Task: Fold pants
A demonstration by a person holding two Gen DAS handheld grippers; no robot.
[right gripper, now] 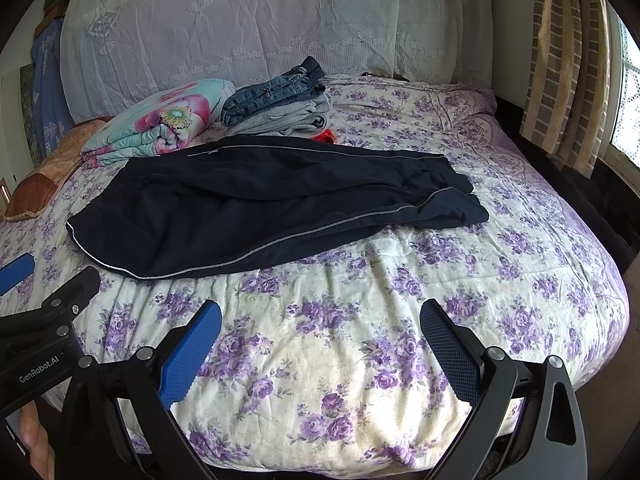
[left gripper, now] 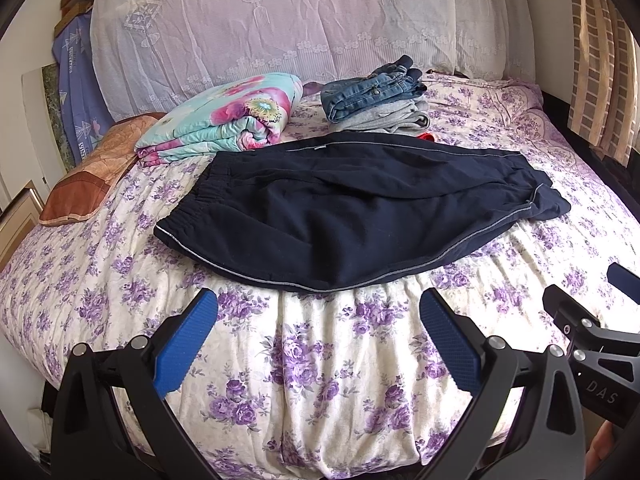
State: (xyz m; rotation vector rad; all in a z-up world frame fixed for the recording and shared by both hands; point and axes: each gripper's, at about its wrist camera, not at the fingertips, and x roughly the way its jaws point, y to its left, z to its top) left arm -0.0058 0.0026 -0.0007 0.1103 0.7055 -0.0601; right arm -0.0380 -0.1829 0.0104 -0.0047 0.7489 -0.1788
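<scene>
Left tongs (left gripper: 318,306), right tongs (right gripper: 320,316) spread wide, ribbed blue pads, empty; navy pants (left gripper: 352,216) flat, piped seams, floral bedspread (left gripper: 340,380).

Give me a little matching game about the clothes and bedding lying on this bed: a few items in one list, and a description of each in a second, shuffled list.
Items:
1. navy pants
2. jeans
3. floral quilt
4. brown pillow

Descriptions:
A. folded, on top of a grey garment
B. at the left edge of the bed
C. spread flat, nearest the grippers
D. folded thick, turquoise and pink

Pairs: 1-C, 2-A, 3-D, 4-B

Both the left gripper and the right gripper are open and hold nothing.
</scene>
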